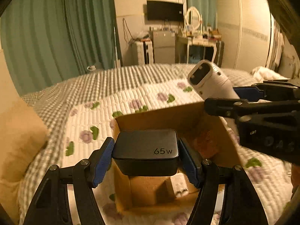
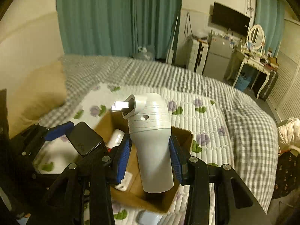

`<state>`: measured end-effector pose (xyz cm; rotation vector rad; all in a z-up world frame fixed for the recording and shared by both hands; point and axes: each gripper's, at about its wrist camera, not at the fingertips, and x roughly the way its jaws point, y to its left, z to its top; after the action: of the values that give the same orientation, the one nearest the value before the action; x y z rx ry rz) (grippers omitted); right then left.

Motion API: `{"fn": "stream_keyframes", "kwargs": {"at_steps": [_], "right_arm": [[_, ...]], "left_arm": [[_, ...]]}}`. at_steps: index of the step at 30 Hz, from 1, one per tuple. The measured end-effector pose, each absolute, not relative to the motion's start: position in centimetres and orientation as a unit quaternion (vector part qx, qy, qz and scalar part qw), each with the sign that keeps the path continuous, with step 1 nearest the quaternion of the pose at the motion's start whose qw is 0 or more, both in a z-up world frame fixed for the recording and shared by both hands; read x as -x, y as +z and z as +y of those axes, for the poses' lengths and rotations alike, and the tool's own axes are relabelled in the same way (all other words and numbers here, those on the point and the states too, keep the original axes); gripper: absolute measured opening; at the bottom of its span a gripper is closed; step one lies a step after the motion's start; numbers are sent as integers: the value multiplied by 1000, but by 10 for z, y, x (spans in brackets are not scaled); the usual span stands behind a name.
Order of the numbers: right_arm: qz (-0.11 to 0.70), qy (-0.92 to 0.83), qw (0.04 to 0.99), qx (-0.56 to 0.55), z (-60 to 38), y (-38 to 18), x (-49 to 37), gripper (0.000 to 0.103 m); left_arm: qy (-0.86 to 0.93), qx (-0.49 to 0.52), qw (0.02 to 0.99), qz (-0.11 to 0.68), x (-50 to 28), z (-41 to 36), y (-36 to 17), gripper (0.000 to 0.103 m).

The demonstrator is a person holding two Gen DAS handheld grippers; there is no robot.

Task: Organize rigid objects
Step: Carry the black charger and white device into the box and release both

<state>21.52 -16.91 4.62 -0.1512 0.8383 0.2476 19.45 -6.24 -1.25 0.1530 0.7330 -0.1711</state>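
Note:
My left gripper [image 1: 146,150] is shut on a black 65W charger [image 1: 146,148] and holds it over the open cardboard box [image 1: 168,118] on the bed. My right gripper [image 2: 150,153] is shut on a white plastic device with a metal tip [image 2: 150,129], held above the same box [image 2: 184,133]. In the left wrist view the white device [image 1: 208,78] and right gripper [image 1: 243,97] hover at the box's right side. In the right wrist view the charger [image 2: 84,140] and left gripper [image 2: 75,136] sit at the box's left. White items [image 1: 179,184] lie inside the box.
The box stands on a quilted bedspread [image 1: 131,97] with purple flowers. A pillow [image 1: 16,140] lies at the left. A pale blue object [image 2: 148,218] lies on the quilt in front of the box. Curtains, a dresser, a fridge and a TV stand beyond the bed.

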Motion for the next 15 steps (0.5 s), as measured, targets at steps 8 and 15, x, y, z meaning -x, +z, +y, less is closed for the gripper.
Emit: {"fn": "stream_keyframes", "kwargs": {"at_steps": [8,15], "right_arm": [[473,107,873,60,-177,-27,-255,40],[468,110,876,48,-179,-38,-256,40]], "left_arm": [[-105,-71,910,394,-214,-70,-65,70],[-96,-69,906,407,-219,-70,-78,70]]}}
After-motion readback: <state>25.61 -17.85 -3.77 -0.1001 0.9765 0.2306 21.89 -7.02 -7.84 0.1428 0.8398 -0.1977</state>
